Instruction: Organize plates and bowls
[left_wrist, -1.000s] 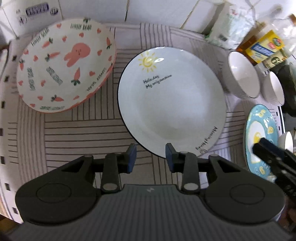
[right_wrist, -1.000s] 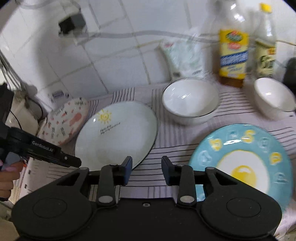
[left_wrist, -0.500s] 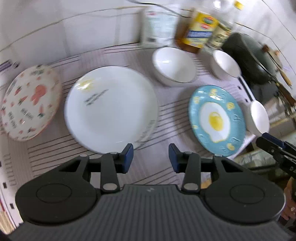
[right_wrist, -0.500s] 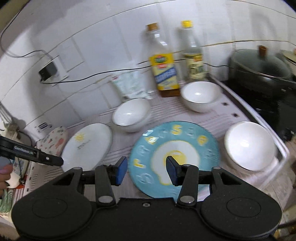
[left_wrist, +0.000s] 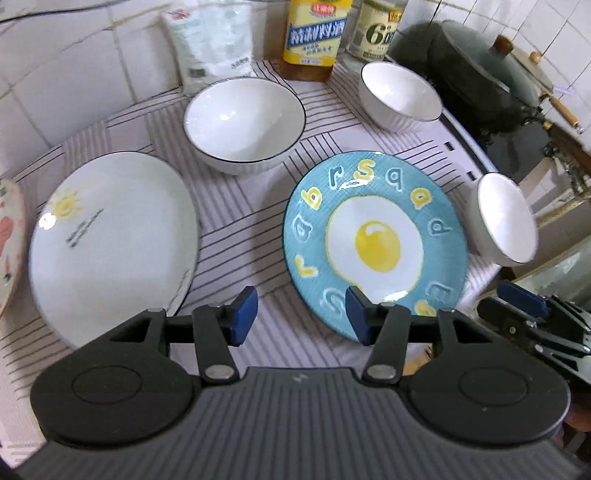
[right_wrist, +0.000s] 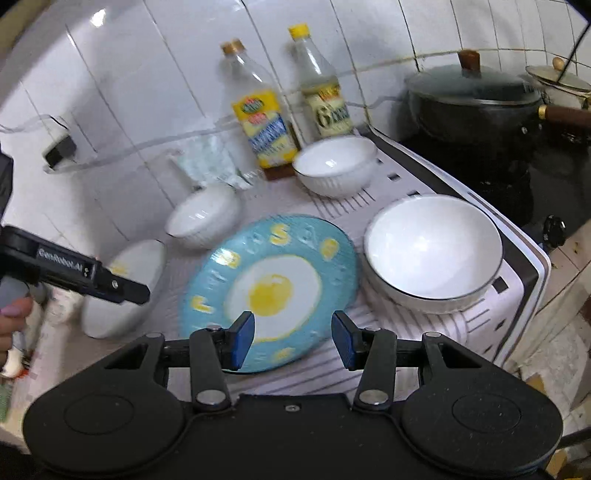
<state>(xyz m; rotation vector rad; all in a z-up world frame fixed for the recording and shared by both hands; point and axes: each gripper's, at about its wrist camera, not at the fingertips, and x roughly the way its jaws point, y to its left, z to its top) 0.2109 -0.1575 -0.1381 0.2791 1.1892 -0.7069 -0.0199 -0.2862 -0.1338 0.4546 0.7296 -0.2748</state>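
Both views have swung from the white sun plate to the round blue fried-egg plate. Beside that: three white bowls, three plates counted. Left hand-held gripper opening, empty; right hand-held gripper spread, empty.

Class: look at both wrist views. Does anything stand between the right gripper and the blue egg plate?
Nothing visible does. The right gripper hangs open and empty over the near rim of the egg plate, with only bare striped mat beside it. The nearest bowl sits to the plate's right, off that path.
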